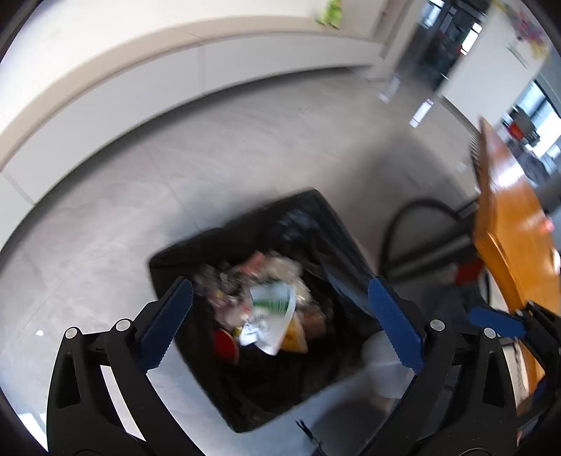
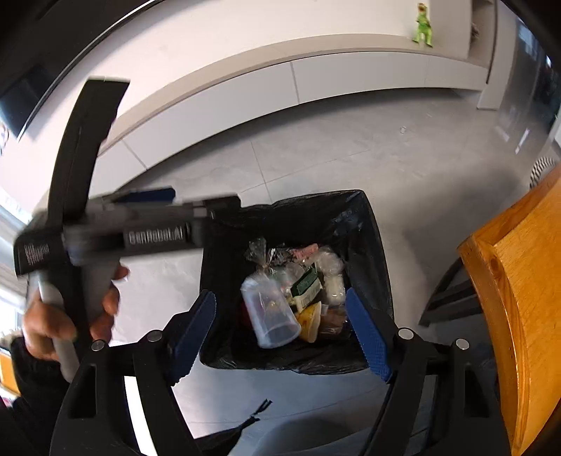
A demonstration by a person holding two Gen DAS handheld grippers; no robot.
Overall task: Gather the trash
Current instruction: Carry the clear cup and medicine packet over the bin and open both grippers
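A black-lined trash bin (image 1: 308, 217) stands on the grey floor, also in the right wrist view (image 2: 368, 224). It holds several pieces of trash: a clear plastic cup (image 2: 270, 315), a green-and-white wrapper (image 2: 305, 284), a yellow wrapper (image 2: 310, 321), and a white-green wrapper (image 1: 273, 315) in the blurred left wrist view. My left gripper (image 1: 280, 322) is open and empty above the bin. My right gripper (image 2: 280, 336) is open and empty above the bin. The left gripper tool (image 2: 140, 228) shows in the right wrist view, held by a hand (image 2: 52, 326).
A wooden table edge (image 2: 519, 298) stands close at the right, also in the left wrist view (image 1: 515, 224). A long white low cabinet (image 2: 315, 80) runs along the far wall with a green toy figure (image 2: 422, 24) on it. Grey tiled floor (image 2: 315, 158) surrounds the bin.
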